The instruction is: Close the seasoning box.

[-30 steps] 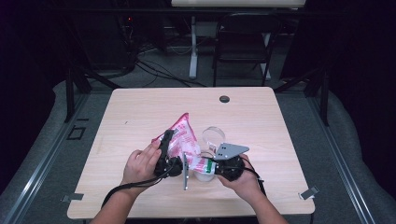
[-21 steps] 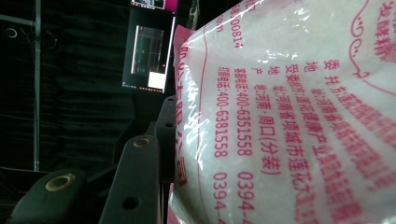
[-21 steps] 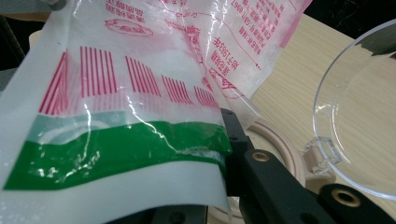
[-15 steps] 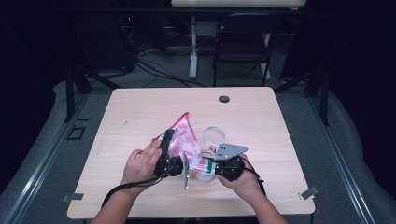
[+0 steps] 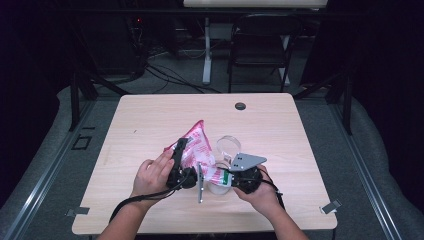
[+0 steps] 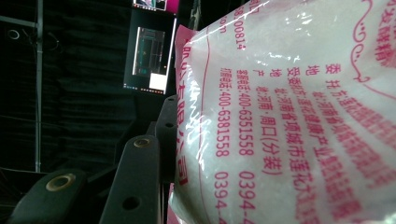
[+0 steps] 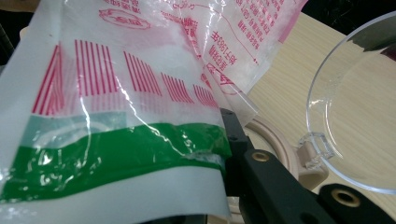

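In the high view, the pink-and-white bag (image 5: 196, 147) of white granules is held low over the near middle of the worktop (image 5: 280, 125), between the two hands. The left gripper (image 5: 178, 159) clamps the bag's left edge, the right gripper (image 5: 234, 176) its green-banded end, and a clear-lidded container (image 5: 226, 150) sits just beside and partly under that end. In the left gripper view, the bag (image 6: 299, 121) bulges full against the dark jaws, which appear closed on its side seam; the film is glossy and creased. In the right gripper view, the jaws pinch the flat green-and-white strip of the bag (image 7: 116, 140), and the hinged clear lid (image 7: 359, 107) stands open over the beige container rim (image 7: 275, 135) just behind. By my judgement the bag is soft and slack, its loose contents shifting and weighting whichever end hangs lower; the film is slippery and could tear if pulled hard. The flat sealed seams and corners give the surest hold, not the bulging middle.
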### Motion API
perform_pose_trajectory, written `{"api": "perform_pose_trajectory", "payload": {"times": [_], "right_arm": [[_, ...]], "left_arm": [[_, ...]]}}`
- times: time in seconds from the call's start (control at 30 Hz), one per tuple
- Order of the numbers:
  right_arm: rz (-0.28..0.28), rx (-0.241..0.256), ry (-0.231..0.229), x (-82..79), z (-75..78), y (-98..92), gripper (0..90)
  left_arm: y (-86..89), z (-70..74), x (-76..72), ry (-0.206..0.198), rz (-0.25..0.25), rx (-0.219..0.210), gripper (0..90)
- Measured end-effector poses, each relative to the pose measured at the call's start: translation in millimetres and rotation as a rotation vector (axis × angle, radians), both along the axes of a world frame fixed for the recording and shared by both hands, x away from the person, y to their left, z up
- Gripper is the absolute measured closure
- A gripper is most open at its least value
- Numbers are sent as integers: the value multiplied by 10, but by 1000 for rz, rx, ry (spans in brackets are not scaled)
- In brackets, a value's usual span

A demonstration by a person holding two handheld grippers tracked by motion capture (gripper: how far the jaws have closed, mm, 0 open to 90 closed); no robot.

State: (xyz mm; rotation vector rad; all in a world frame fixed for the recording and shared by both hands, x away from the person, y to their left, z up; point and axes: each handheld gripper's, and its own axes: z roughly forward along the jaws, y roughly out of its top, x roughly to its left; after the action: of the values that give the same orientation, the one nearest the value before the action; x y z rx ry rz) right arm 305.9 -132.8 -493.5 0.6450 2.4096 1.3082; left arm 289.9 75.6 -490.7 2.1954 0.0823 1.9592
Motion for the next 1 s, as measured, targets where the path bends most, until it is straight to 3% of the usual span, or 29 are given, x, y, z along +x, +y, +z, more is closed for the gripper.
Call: {"api": "perform_pose_trajectory", "payload": {"times": [1.0], "right_arm": [[-6,8,-1,7,-4,-12,900]], "left_arm": [[-24,19,-10,-6,-3,2,631]]}}
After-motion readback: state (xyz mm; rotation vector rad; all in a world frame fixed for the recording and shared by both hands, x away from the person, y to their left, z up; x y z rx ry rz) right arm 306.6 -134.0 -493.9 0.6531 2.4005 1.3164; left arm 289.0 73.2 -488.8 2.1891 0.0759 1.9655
